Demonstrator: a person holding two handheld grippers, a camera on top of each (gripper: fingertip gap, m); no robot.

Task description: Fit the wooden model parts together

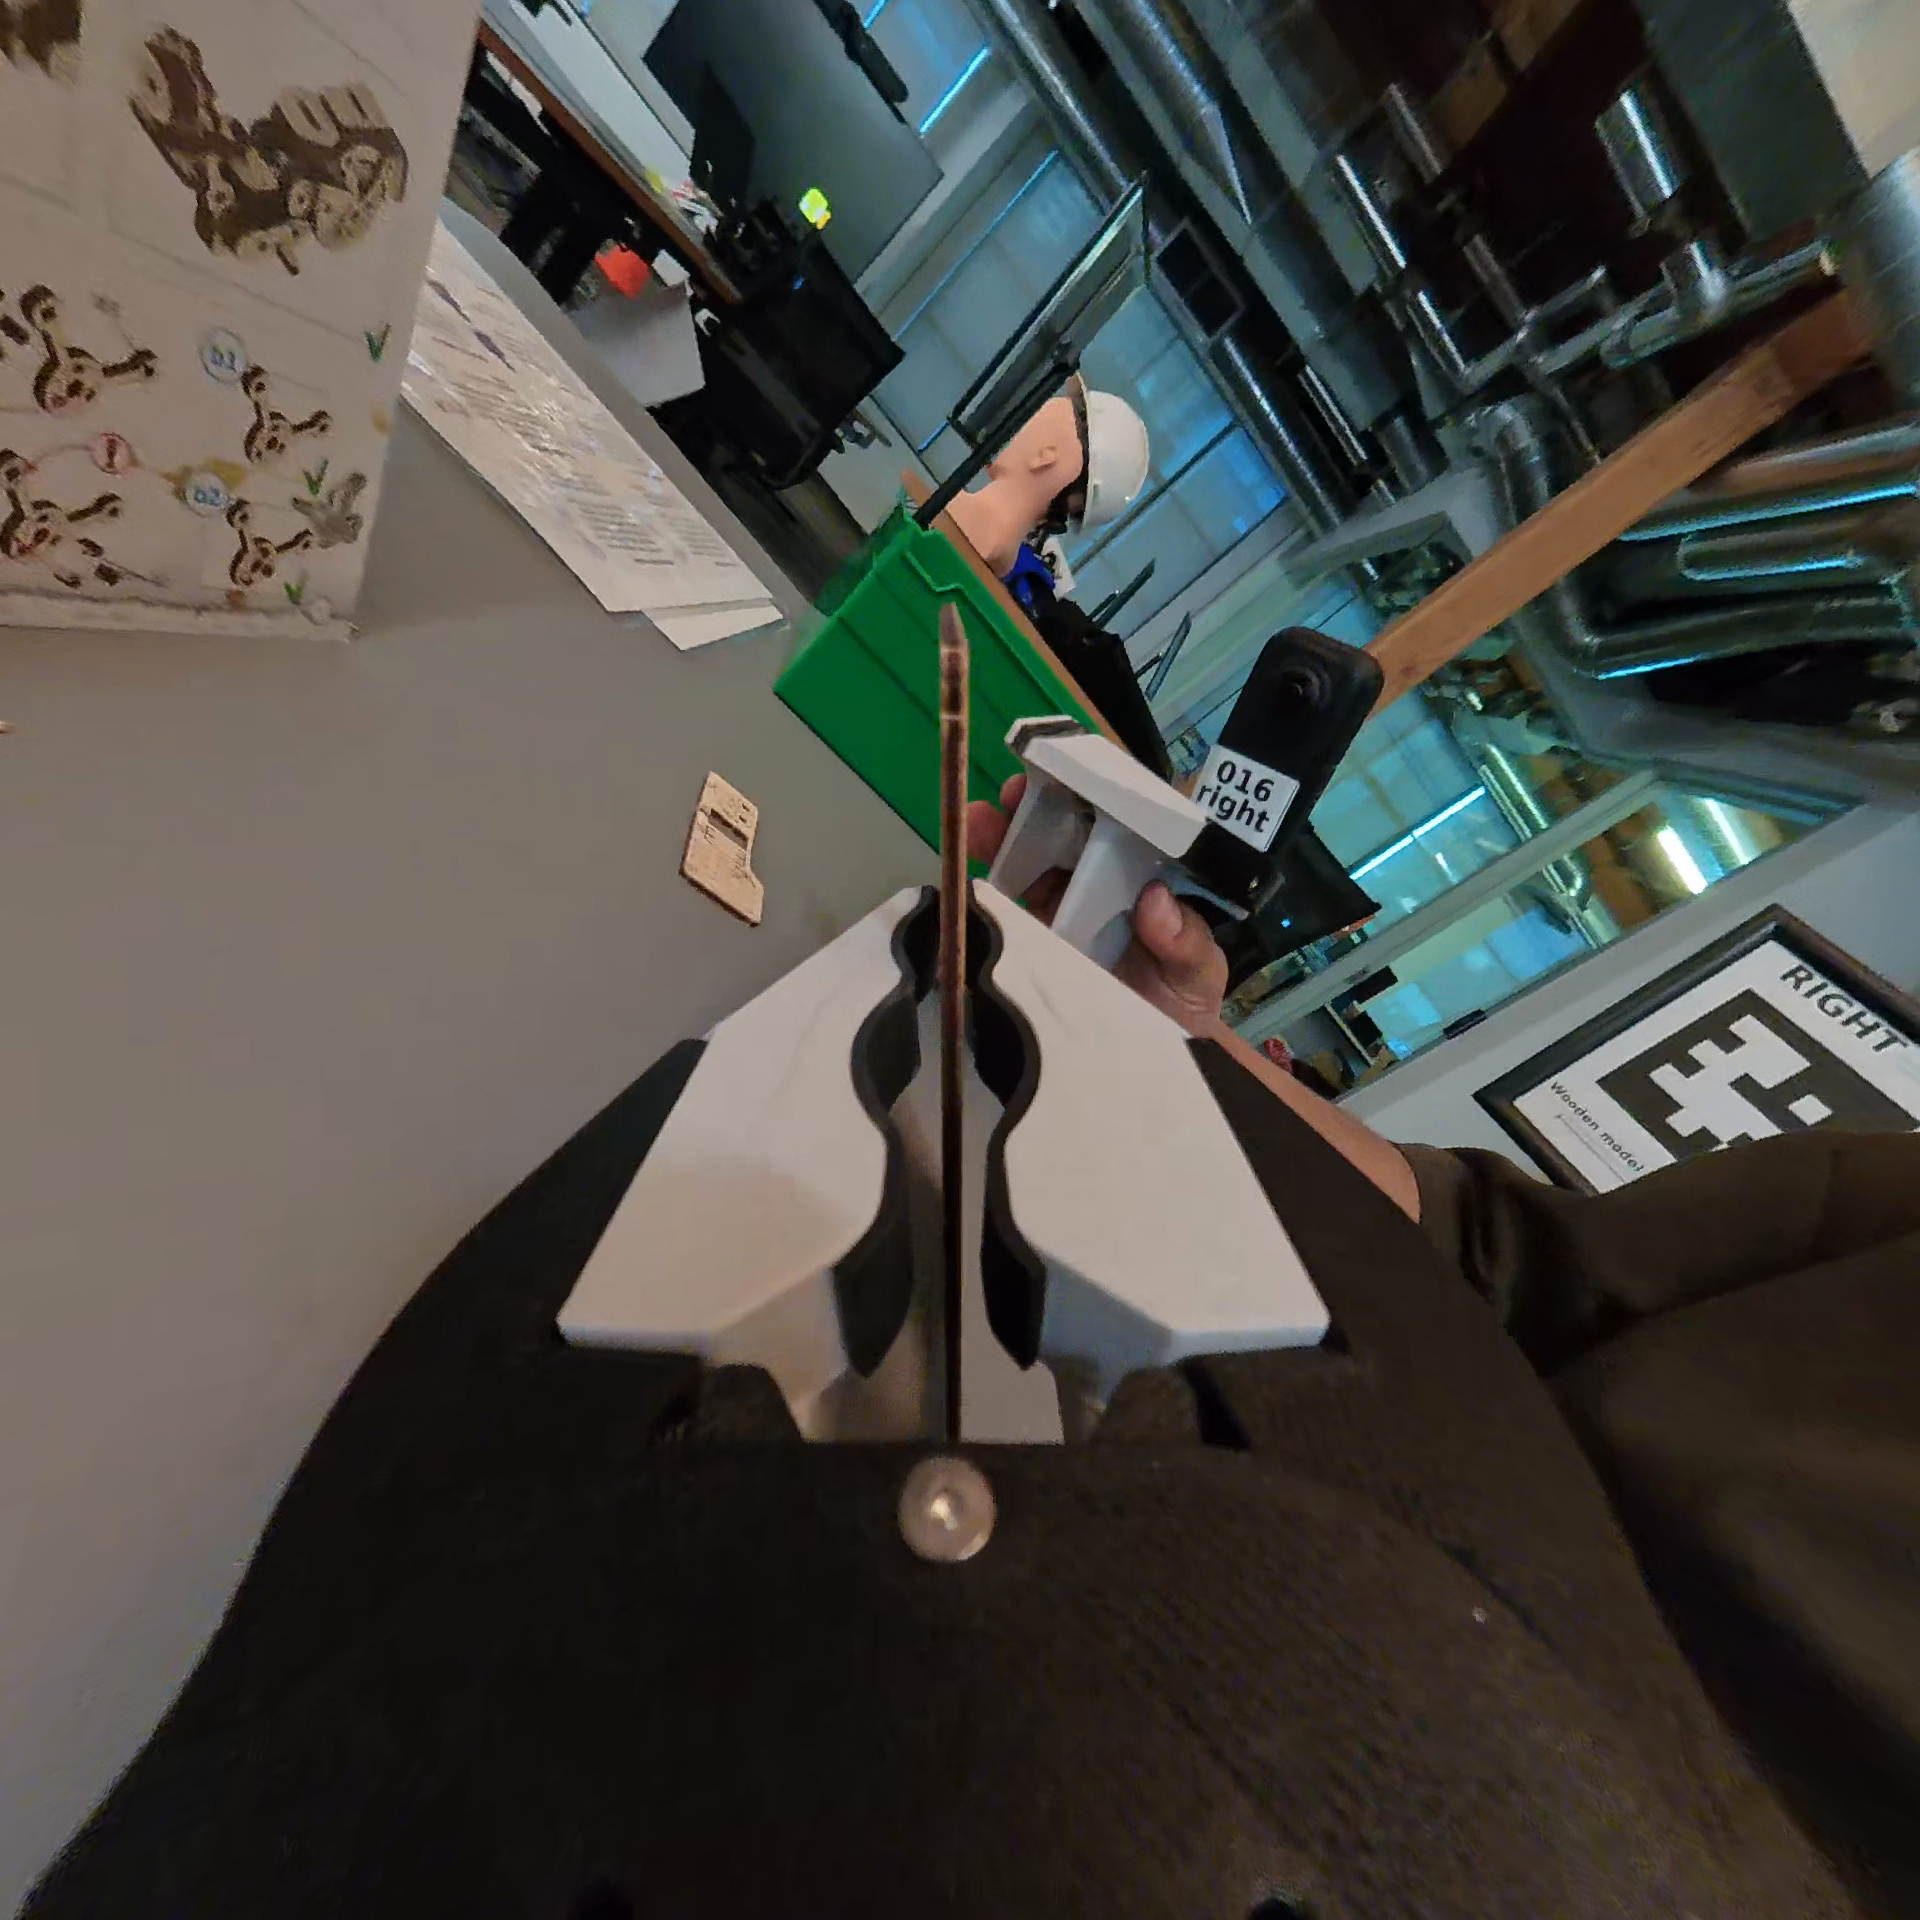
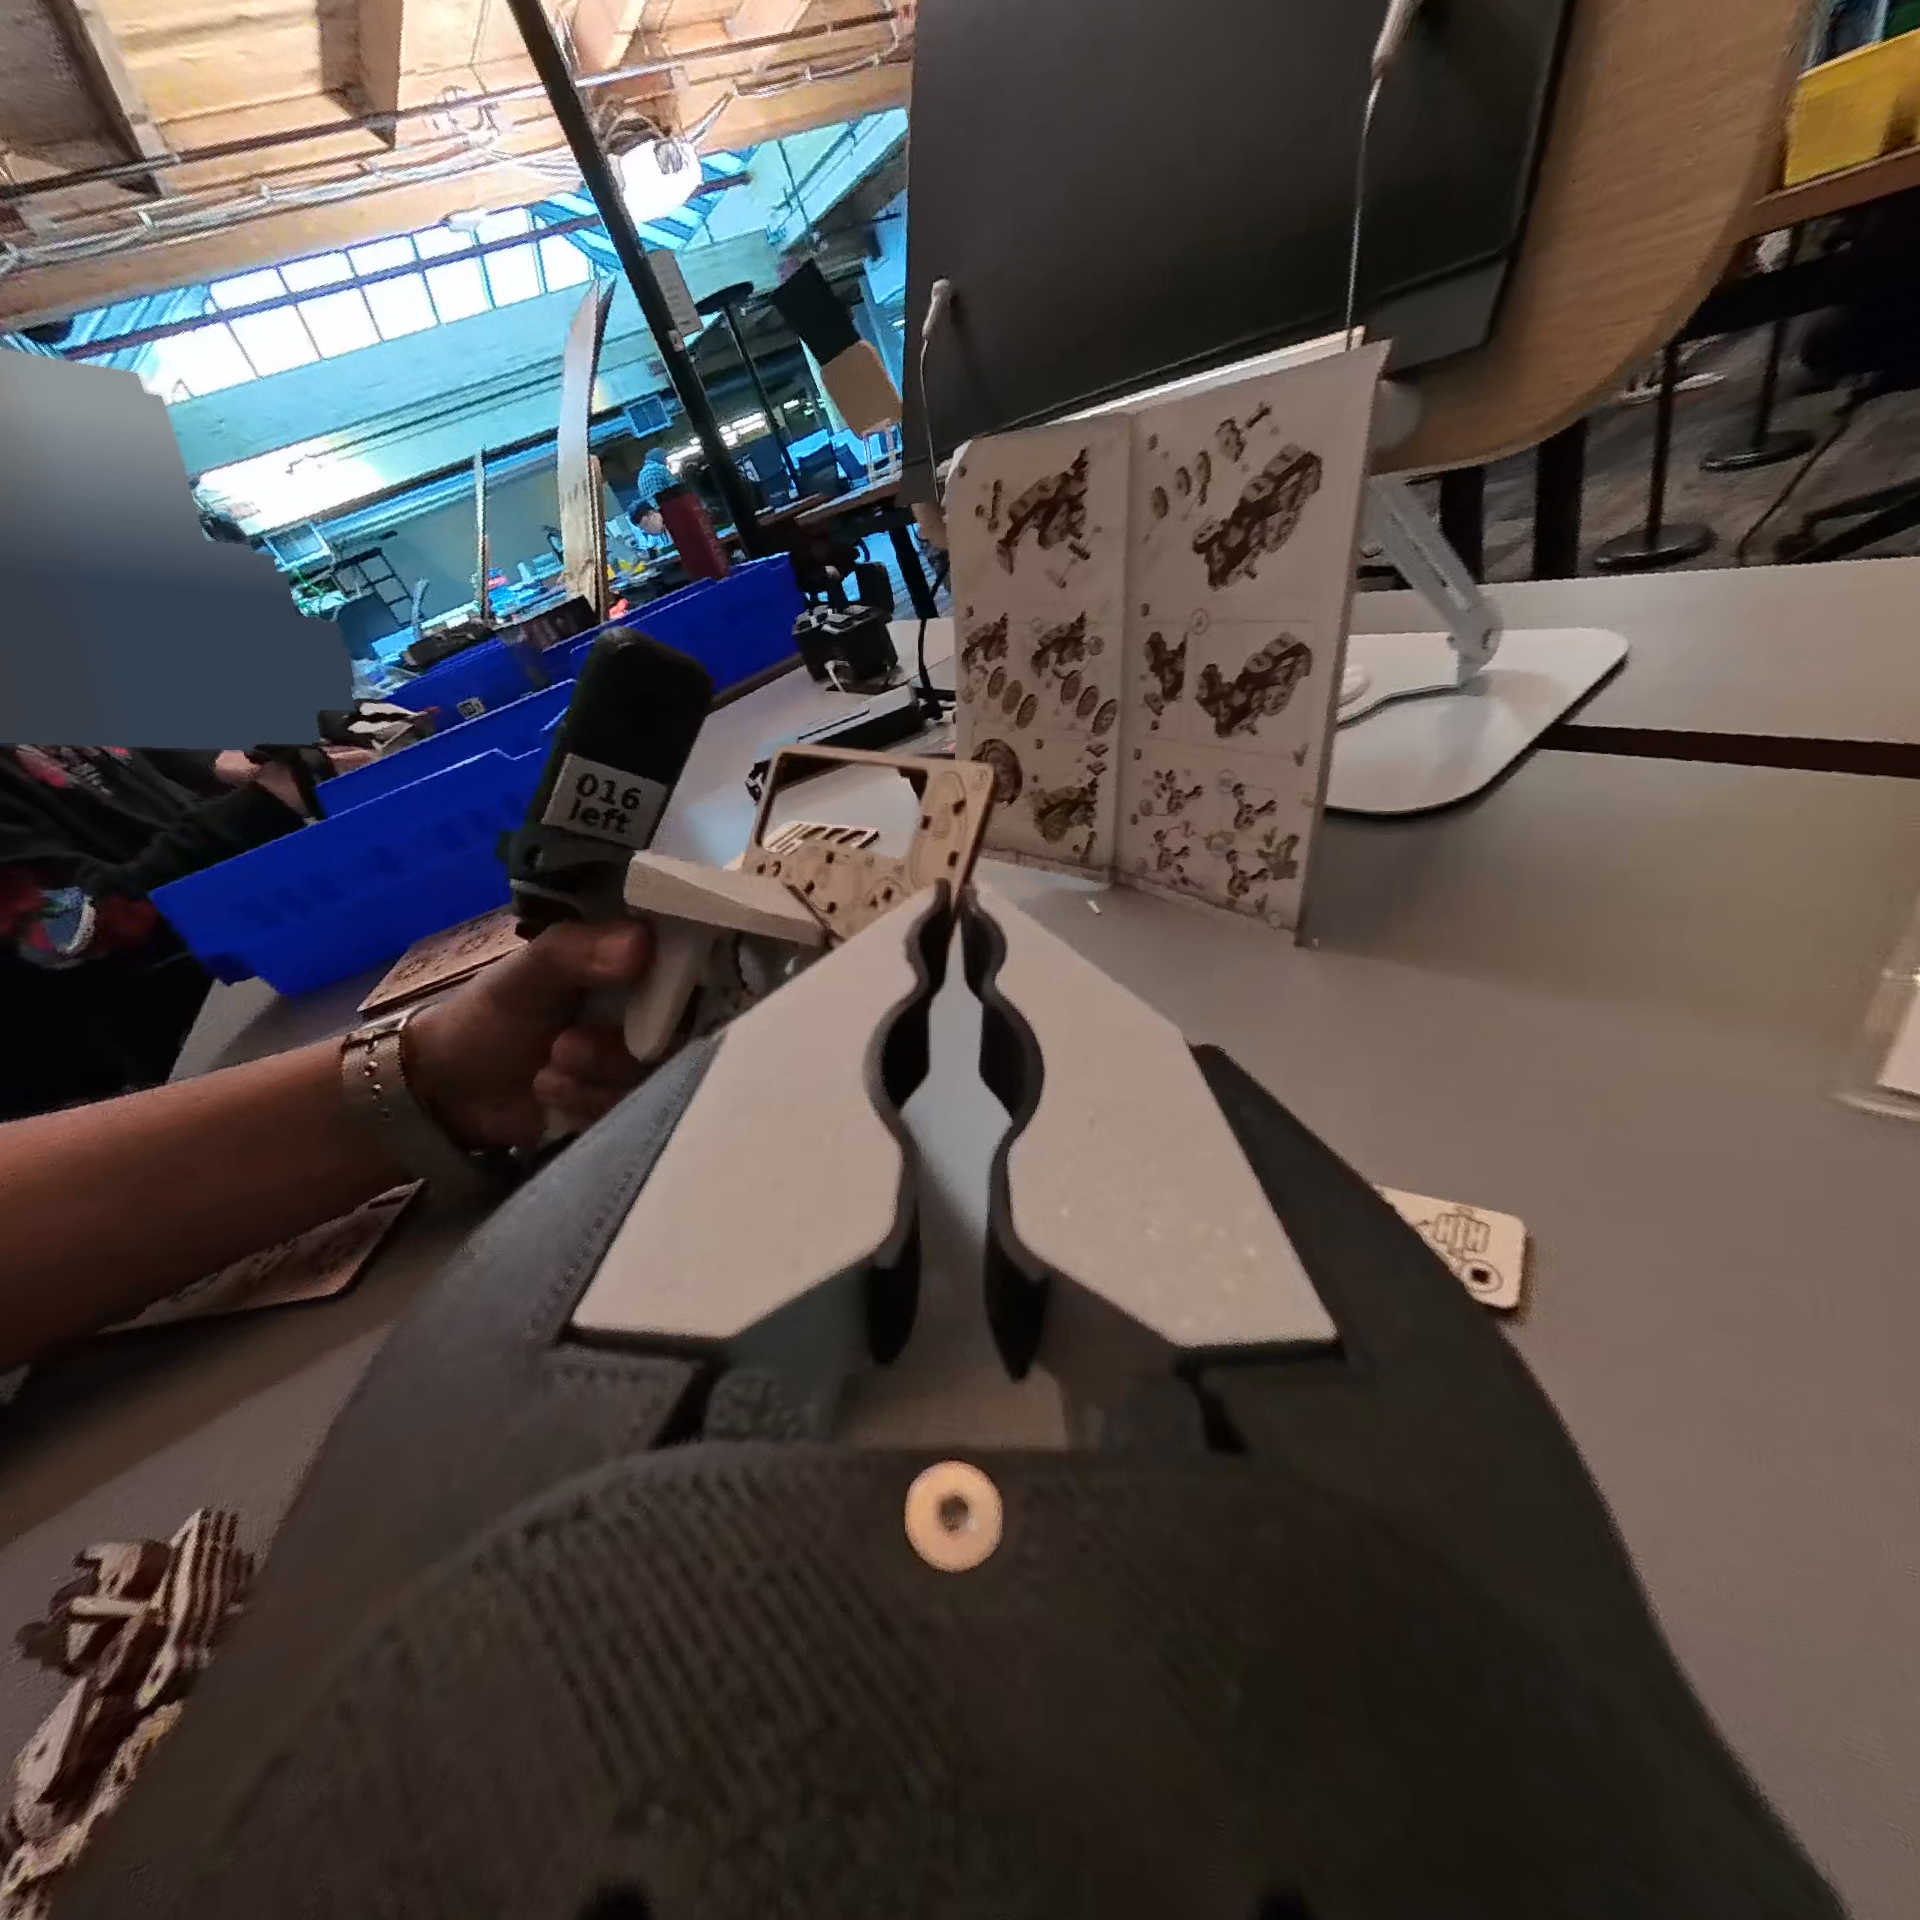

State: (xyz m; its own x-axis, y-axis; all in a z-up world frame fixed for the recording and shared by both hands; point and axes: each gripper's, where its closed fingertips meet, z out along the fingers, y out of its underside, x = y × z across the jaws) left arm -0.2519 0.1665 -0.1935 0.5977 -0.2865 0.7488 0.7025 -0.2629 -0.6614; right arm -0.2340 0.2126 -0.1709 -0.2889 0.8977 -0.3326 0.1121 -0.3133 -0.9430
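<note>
My left gripper [image 1: 951,914] is shut on a thin wooden parts sheet [image 1: 951,779], which I see edge-on, standing upright between the pads. In the right wrist view the same sheet [image 2: 883,821] faces the camera, with a cut-out window and engraved parts, and the left gripper [image 2: 800,920] holds its lower left. My right gripper [image 2: 956,909] is shut, with its tips against the sheet's lower right corner. I cannot tell whether it pinches anything. The right gripper also shows in the left wrist view [image 1: 1023,831], just right of the sheet.
An open instruction booklet [image 2: 1143,665] stands on the grey table [image 2: 1558,1039] in front of a monitor stand [image 2: 1455,707]. Loose wooden pieces lie on the table [image 1: 722,847] [image 2: 1465,1247], and built-up parts [image 2: 114,1621] lie near left. Blue bins [image 2: 416,831] and a green bin [image 1: 894,675] stand behind. One gripper's finger ends stand about 6 cm off the other's.
</note>
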